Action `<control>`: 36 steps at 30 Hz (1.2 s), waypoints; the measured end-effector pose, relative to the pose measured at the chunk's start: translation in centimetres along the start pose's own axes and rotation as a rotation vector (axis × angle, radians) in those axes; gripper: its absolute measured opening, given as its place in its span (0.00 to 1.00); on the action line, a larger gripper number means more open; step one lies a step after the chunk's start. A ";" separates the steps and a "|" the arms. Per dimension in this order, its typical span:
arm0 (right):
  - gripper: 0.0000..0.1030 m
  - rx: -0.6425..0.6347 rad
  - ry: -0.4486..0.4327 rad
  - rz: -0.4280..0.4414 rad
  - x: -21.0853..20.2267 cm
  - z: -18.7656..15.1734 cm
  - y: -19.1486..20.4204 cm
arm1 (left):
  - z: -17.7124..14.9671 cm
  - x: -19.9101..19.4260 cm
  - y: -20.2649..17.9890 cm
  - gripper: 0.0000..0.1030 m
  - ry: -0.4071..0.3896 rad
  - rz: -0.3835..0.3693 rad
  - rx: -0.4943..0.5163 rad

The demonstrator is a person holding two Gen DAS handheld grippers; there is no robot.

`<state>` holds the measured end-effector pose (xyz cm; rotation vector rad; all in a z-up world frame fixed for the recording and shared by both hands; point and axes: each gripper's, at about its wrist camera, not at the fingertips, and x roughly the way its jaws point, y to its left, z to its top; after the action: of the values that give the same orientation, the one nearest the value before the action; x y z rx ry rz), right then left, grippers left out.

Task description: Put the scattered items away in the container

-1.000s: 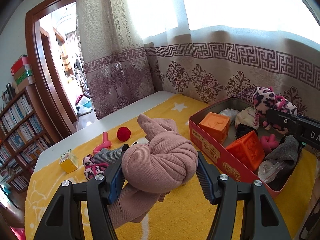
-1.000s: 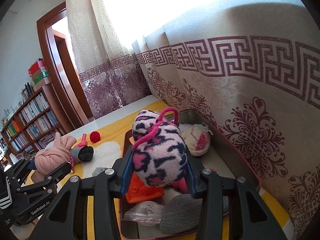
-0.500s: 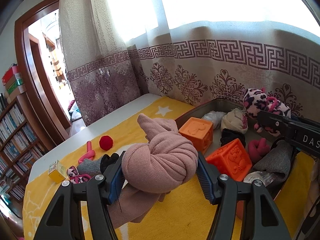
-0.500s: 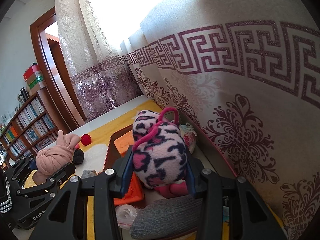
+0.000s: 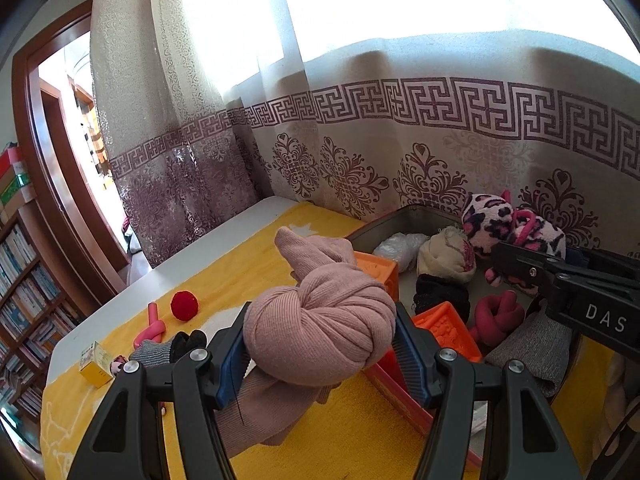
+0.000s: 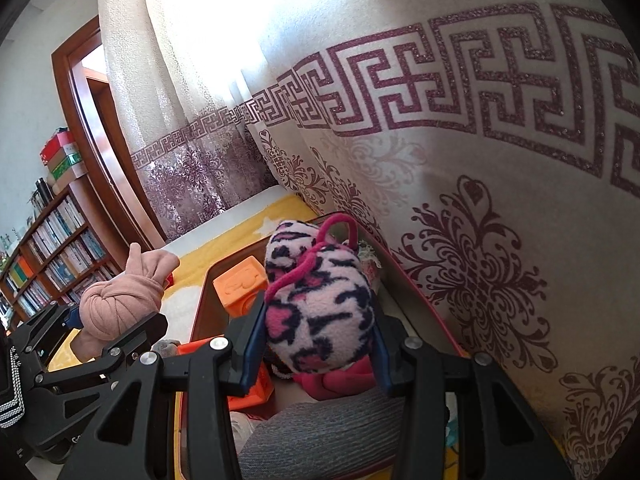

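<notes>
Your left gripper (image 5: 320, 354) sits nearest in the left wrist view, its jaws closed on a knotted pink sock bundle (image 5: 320, 328) that bulges between the blue pads; a loose tail of the bundle hangs below them. The bundle is held above the yellow cloth (image 5: 248, 268), just beside the near wall of the container (image 5: 394, 380), a red-sided tin. Your right gripper (image 6: 318, 340) grips a pink leopard-print plush (image 6: 316, 300) with its jaws pressed on both flanks, holding it over the container's interior.

Inside the container lie two orange blocks (image 5: 444, 332), a grey sock (image 5: 532, 348), a knotted magenta piece (image 5: 498, 314), a black bundle (image 5: 440, 294), a cream bundle (image 5: 446, 256) and a white bundle (image 5: 396, 246).

Farther left on the cloth, well apart from the container, remain a grey-and-black sock (image 5: 172, 346), a pink curler (image 5: 150, 326), a red ball (image 5: 185, 306) and a small yellow box (image 5: 95, 365). A patterned curtain (image 5: 400, 140) closes the background, touching the container's far side in the right wrist view.
</notes>
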<state>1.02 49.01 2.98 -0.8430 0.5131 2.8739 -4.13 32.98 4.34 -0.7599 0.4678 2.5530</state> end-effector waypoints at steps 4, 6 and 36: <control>0.47 0.000 0.001 -0.002 0.0 0.0 -0.1 | 0.3 0.4 -0.4 0.64 0.000 -0.009 0.004; 0.47 0.001 0.003 -0.003 0.2 0.0 -0.1 | 0.4 0.6 -0.6 0.64 -0.001 -0.015 0.006; 0.64 -0.015 -0.002 -0.038 0.0 0.1 0.6 | -0.2 3.5 4.2 0.66 0.114 -0.444 -0.414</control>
<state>0.82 48.45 3.29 -0.8423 0.4708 2.8476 -8.80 30.38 2.97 -1.0248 -0.1940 2.2083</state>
